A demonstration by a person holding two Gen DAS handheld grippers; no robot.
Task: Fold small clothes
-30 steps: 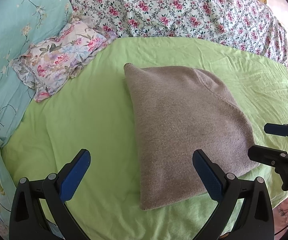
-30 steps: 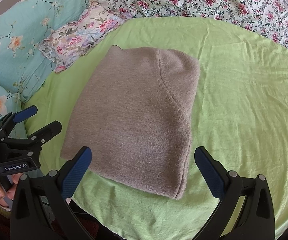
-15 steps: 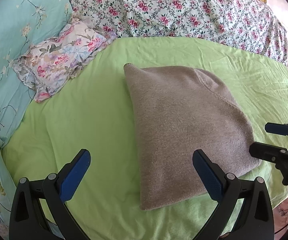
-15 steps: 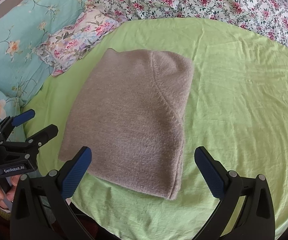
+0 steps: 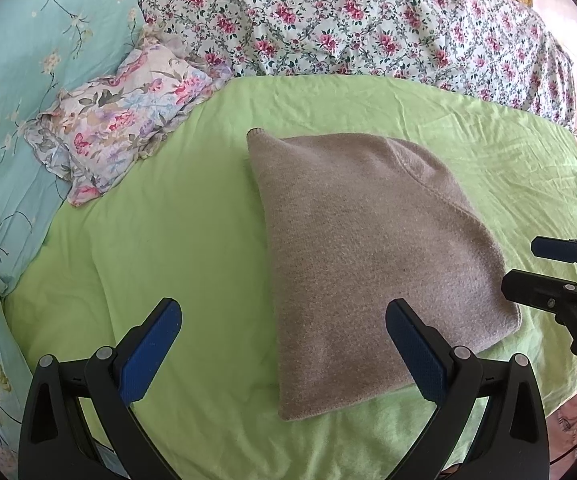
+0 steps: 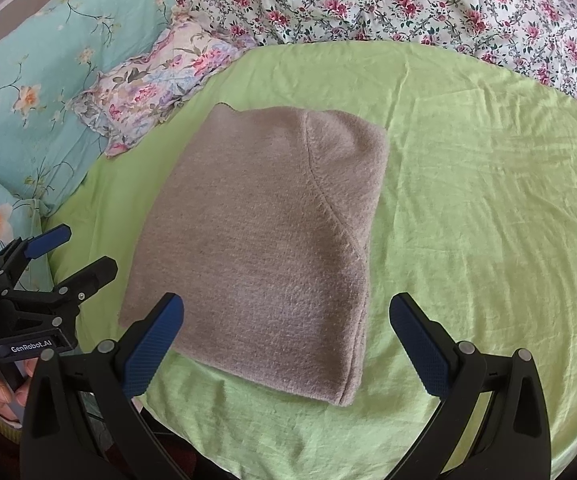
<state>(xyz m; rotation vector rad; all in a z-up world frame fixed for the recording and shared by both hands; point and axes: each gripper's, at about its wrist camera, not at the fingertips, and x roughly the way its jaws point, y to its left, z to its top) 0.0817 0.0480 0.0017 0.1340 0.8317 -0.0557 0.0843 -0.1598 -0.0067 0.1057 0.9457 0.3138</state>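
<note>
The grey knit garment lies folded into a compact block in the middle of the green sheet, its near edge toward the sheet's front border, and neither tool touches it. The left gripper hangs above the sheet's near side with its 2 blue-padded fingers spread wide, nothing between them; the right finger sits over the garment's near left part. The right gripper does likewise, jaws wide apart and empty, straddling the garment's near edge.

Judging by the fuzzy surface and rounded folds, this knit looks soft, thick and light, limp rather than stiff, with enough grip that pads should not slip. The layers could slide apart if pinched from the top ply alone. The best holds seem to be the 2 near corners, biting through all layers. A floral pillow rests beyond the sheet's far-left border, well clear.
</note>
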